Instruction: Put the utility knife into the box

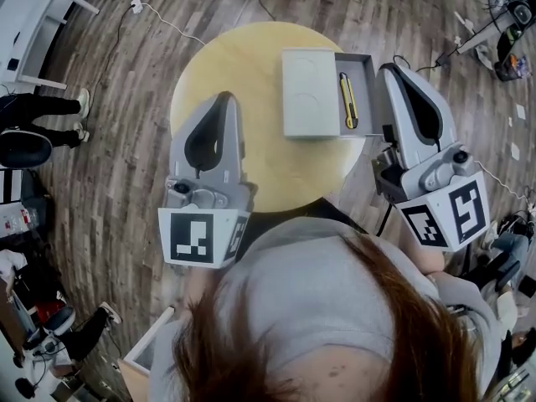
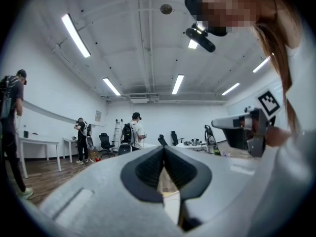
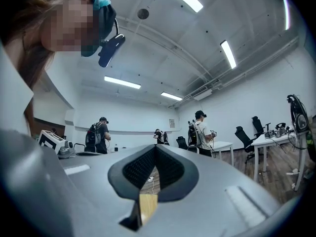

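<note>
The person is holding both grippers out roughly level, one in each hand, with the marker cubes facing back toward the head camera. The left gripper (image 1: 223, 99) is hovering above the near left part of the round pale-wood table (image 1: 243, 57), well apart from the box. In the left gripper view its jaws are meeting at the tip, with nothing between them. The right gripper (image 1: 387, 67) is hanging over the table's right edge, with its tip just beside the far right corner of the box. In the right gripper view its jaws are also pressing together, gripping nothing.

The yellow utility knife (image 1: 347, 100) is lying lengthwise in the open grey drawer tray (image 1: 369, 90). That tray is slid out to the right of the flat grey box sleeve (image 1: 310, 92) in the middle of the table. The tray's right wall is standing between the knife and the right gripper.

A dark wood-plank floor (image 1: 126, 82) is surrounding the table, and a white cable (image 1: 159, 17) is trailing across it. People wearing backpacks (image 2: 134, 132) are standing by white desks in the background, with black office chairs (image 3: 244, 137) nearby.
</note>
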{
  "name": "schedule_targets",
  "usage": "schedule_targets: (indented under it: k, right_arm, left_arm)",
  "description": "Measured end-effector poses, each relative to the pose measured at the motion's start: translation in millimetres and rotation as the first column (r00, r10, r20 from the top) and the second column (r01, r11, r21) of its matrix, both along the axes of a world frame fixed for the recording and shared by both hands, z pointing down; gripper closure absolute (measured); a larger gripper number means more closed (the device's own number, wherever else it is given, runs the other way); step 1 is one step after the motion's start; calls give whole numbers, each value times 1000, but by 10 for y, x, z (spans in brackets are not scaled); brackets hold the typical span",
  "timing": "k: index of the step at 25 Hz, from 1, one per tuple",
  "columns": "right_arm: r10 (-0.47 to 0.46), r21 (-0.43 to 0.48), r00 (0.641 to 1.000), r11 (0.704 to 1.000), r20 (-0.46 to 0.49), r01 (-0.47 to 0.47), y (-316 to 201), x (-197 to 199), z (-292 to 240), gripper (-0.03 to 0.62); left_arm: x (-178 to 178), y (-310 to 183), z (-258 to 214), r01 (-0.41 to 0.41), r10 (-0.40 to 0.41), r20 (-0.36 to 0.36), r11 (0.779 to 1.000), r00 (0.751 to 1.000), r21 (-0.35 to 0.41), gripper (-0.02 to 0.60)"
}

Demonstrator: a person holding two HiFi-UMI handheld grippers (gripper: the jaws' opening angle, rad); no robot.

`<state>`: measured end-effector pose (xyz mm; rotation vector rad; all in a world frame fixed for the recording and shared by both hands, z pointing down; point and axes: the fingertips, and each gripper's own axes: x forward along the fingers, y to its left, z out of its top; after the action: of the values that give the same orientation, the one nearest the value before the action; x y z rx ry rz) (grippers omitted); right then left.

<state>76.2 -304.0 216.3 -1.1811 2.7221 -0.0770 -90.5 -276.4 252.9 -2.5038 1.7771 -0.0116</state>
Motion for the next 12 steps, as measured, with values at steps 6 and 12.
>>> schedule_targets:
  k: [6, 12]
  right_arm:
    - [0, 18, 1000, 1000, 12, -1, 194, 13, -61, 589]
    - [17, 8, 999, 1000, 33, -17, 597, 27, -120, 589]
  left_arm:
    - [-63, 169, -80, 3, -3, -2, 1000, 1000, 19, 588]
    - [-46, 531, -102, -35, 35, 1, 999, 999, 13, 588]
